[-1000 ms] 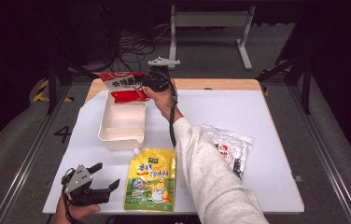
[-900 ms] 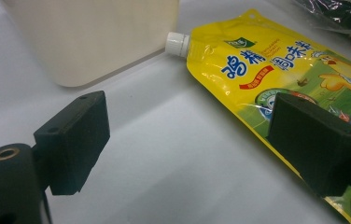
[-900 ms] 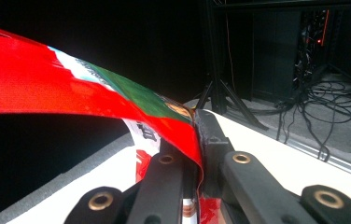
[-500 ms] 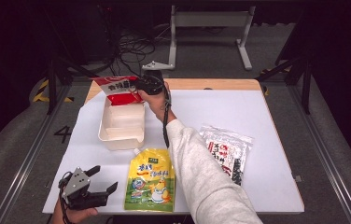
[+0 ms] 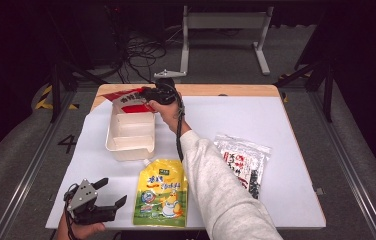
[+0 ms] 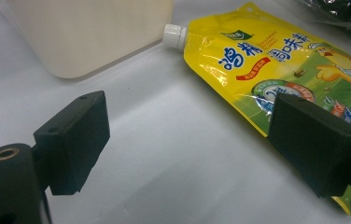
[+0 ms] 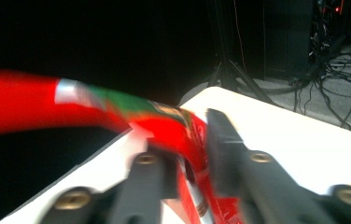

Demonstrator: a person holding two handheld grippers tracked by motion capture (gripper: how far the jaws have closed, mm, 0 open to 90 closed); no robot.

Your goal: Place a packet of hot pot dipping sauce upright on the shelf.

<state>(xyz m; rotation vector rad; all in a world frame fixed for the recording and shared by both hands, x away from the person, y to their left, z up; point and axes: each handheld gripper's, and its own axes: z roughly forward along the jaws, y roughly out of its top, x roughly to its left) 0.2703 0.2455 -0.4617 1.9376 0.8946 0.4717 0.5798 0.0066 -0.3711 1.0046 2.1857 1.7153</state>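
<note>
A red snack packet (image 5: 128,100) hangs over the far rim of the white container (image 5: 131,132). My right gripper (image 5: 148,94) is at its right end. In the right gripper view the blurred red packet (image 7: 94,105) runs between the jaws of my right gripper (image 7: 190,135), which have just been opening, and a gap shows beside it. My left gripper (image 5: 112,191) rests open at the table's near left corner. In the left gripper view, my left gripper (image 6: 187,140) has nothing between its jaws, and the yellow spouted pouch (image 6: 267,60) lies just past its right jaw.
The yellow pouch (image 5: 161,192) lies flat in front of the container, spout toward it. A clear packet with black and white print (image 5: 241,162) lies to the right of the person's sleeve. The container's near wall (image 6: 89,32) stands ahead of the left gripper.
The right hand shifted left and slightly down with the red packet, bringing it over the container's far end. The left gripper stayed put.
</note>
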